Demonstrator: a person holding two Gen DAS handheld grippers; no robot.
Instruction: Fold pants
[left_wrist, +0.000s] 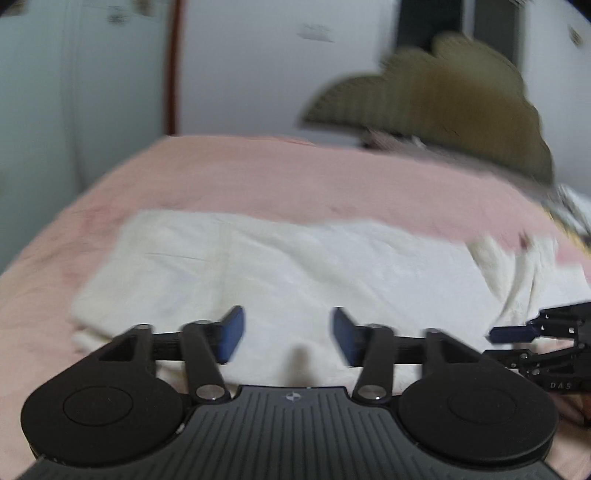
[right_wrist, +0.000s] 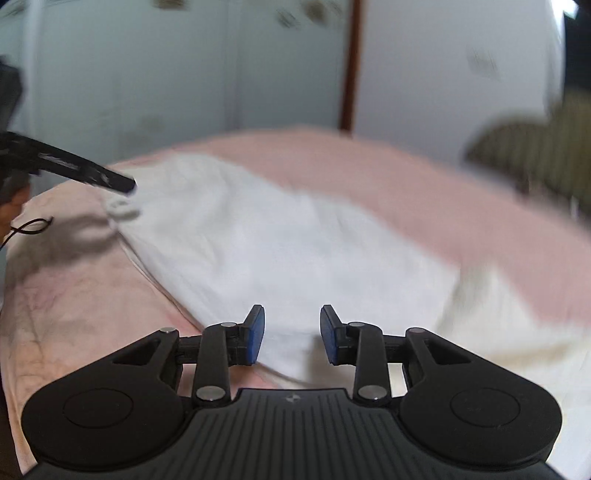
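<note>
- Left hand-held gripper (left_wrist: 286, 334): blue pads apart, nothing between them, hovering over the near edge of the white pants (left_wrist: 280, 273).
- The pants lie spread on the pink bed (left_wrist: 258, 177).
- Right hand-held gripper (right_wrist: 291, 334): pads apart, empty, above the pants' near edge.

White pants (left_wrist: 295, 273) lie folded flat across the pink bedspread (left_wrist: 258, 177).

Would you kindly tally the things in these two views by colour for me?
White: 1, the pants
Pink: 1, the bed sheet
Olive-brown: 1, the blurred cushion-like object
Black with blue pads: 2, the left gripper and the right gripper, both open and empty
Total: 5
</note>
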